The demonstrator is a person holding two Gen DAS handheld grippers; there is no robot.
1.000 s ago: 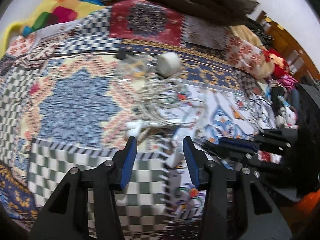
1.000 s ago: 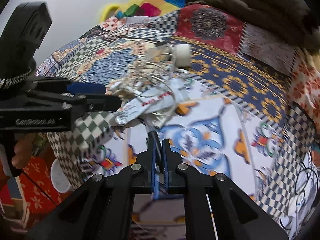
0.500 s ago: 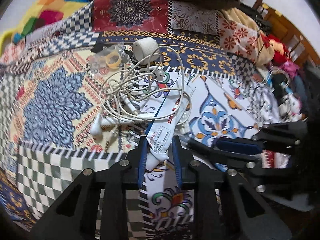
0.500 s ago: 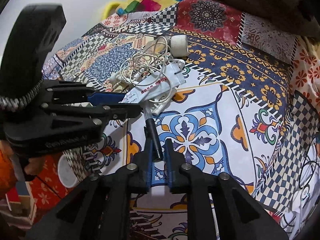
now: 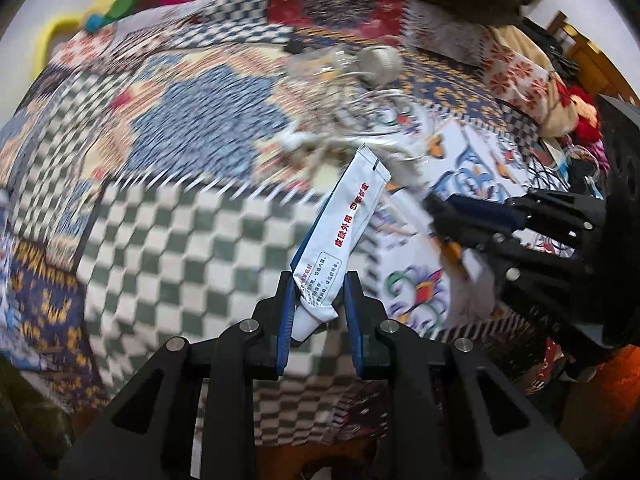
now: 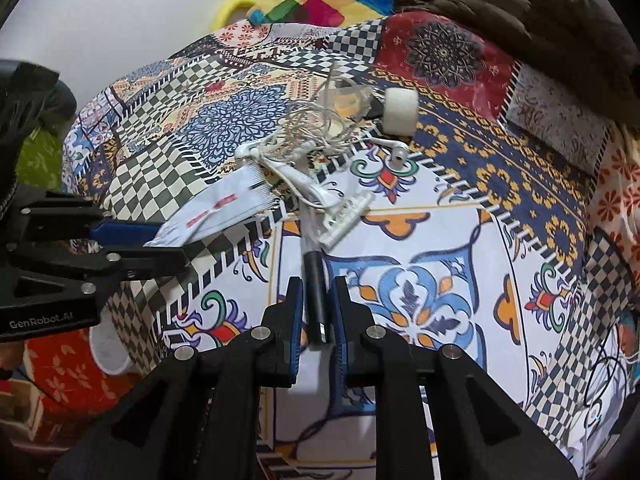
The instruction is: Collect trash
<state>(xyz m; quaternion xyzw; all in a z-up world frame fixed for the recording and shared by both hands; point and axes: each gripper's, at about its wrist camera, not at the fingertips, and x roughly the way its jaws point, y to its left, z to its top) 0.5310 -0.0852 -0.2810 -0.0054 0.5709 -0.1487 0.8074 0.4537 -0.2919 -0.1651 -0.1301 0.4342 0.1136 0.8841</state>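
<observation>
My left gripper (image 5: 318, 300) is shut on a squeezed white ointment tube (image 5: 344, 232) with red and blue print, lifted off the patchwork bedspread; it also shows at the left of the right wrist view (image 6: 208, 212). My right gripper (image 6: 316, 304) has its fingers closely on either side of a black pen-like stick (image 6: 316, 292) lying on the bedspread. Beyond it lie a tangle of white earphone cable (image 6: 308, 132), a white plastic razor-like piece (image 6: 344, 216), a white tape roll (image 6: 400, 110) and a clear wrapper (image 6: 344, 100).
The patchwork bedspread (image 6: 520, 200) covers the whole bed. A dark jacket (image 6: 520, 4) is heaped at the far edge, with a colourful pillow (image 6: 320, 0) beside it. Cables and clutter (image 5: 576, 160) lie to the right. The bed's near edge drops to a red patterned floor (image 6: 60, 368).
My left gripper has pulled the white tube out of the cable pile, lifting it back and to the left. My right gripper has loosened slightly around the black stick.
</observation>
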